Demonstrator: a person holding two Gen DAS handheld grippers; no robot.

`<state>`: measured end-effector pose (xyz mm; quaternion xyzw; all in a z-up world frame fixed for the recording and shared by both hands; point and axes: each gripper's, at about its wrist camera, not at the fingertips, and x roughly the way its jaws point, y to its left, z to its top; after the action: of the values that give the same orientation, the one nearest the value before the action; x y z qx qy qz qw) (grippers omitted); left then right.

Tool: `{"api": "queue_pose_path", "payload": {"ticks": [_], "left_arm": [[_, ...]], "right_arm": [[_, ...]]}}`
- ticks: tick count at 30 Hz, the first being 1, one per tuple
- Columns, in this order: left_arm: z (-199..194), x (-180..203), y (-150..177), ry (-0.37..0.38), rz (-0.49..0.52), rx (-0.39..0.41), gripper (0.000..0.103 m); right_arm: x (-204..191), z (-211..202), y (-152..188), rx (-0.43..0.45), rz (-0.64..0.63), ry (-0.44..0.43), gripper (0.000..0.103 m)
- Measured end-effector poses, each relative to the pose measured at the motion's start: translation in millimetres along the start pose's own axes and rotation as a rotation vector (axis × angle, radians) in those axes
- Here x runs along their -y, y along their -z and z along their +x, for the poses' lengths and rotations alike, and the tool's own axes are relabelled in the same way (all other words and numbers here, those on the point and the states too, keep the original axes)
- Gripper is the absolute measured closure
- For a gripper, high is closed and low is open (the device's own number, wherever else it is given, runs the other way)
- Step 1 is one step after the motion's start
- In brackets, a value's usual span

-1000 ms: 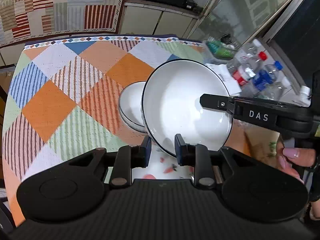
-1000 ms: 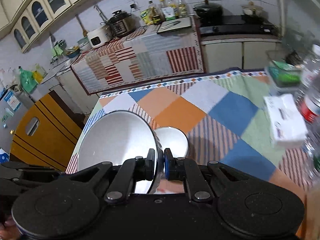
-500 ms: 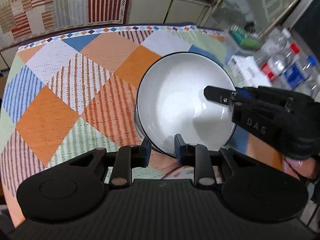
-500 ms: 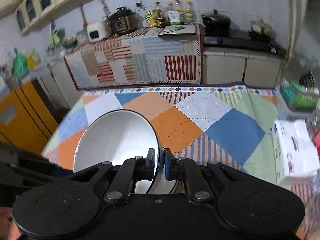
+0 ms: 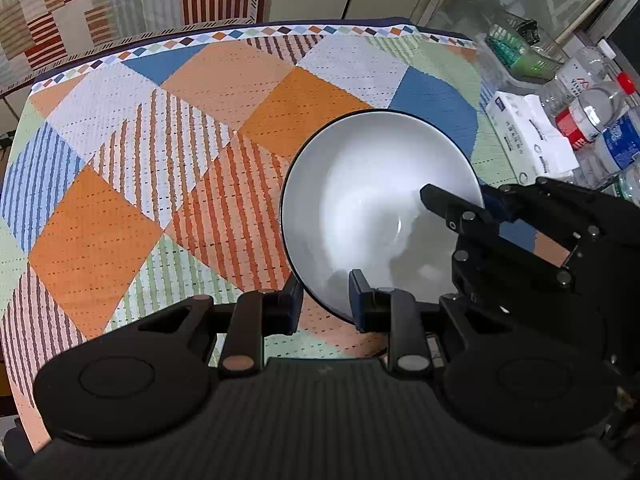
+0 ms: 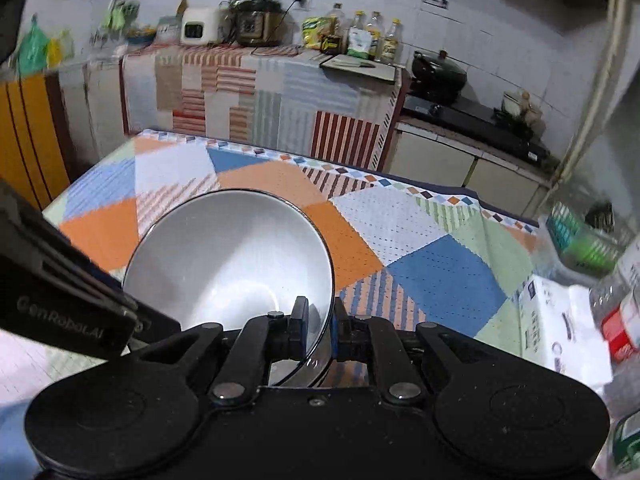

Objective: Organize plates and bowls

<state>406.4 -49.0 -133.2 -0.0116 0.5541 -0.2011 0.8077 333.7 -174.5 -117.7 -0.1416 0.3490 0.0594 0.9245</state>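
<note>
A large white bowl [image 5: 368,200] with a dark rim sits low over the patchwork tablecloth [image 5: 160,160]; it also shows in the right wrist view [image 6: 228,256]. My right gripper [image 6: 320,326] is shut on the bowl's near rim, one finger inside and one outside; it shows in the left wrist view [image 5: 484,208] at the bowl's right edge. My left gripper [image 5: 323,304] is open, its fingers straddling the bowl's near rim without pinching it. The smaller white bowl is hidden under the large one.
A tissue pack [image 5: 528,140], several water bottles [image 5: 592,116] and a green basket [image 5: 520,52] crowd the table's right side. A covered counter [image 6: 260,92] with appliances and a stove [image 6: 472,116] stand beyond the far edge.
The right gripper carried the large bowl left and down over the small bowl, which is now covered. The bowl levelled from tilted to nearly flat. The left gripper stayed open.
</note>
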Motion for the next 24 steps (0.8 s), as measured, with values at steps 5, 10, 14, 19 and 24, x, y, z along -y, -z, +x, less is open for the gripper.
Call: {"api": "queue_pose_path", "payload": {"ticks": [5, 10, 14, 19, 24], "left_arm": [[2, -5, 1, 0.013, -0.032, 0.011, 0.08], [2, -5, 2, 0.012, -0.042, 0.029, 0.08], [-11, -10, 6, 0.043, -0.064, 0.069, 0.075], [-30, -24, 9, 0.06, -0.066, 0.146, 0.054], [-28, -46, 11, 0.09, -0.115, 0.155, 0.045]], "right_arm": [[-11, -1, -2, -0.002, -0.082, 0.061, 0.083], [-5, -7, 3, 0.017, -0.083, 0.039, 0.083], [22, -27, 6, 0.079, 0.06, -0.05, 0.067], [73, -37, 22, 0.031, 0.39, -0.208, 0.044], [105, -22, 37, -0.087, 0.646, -0.33, 0.032]]}}
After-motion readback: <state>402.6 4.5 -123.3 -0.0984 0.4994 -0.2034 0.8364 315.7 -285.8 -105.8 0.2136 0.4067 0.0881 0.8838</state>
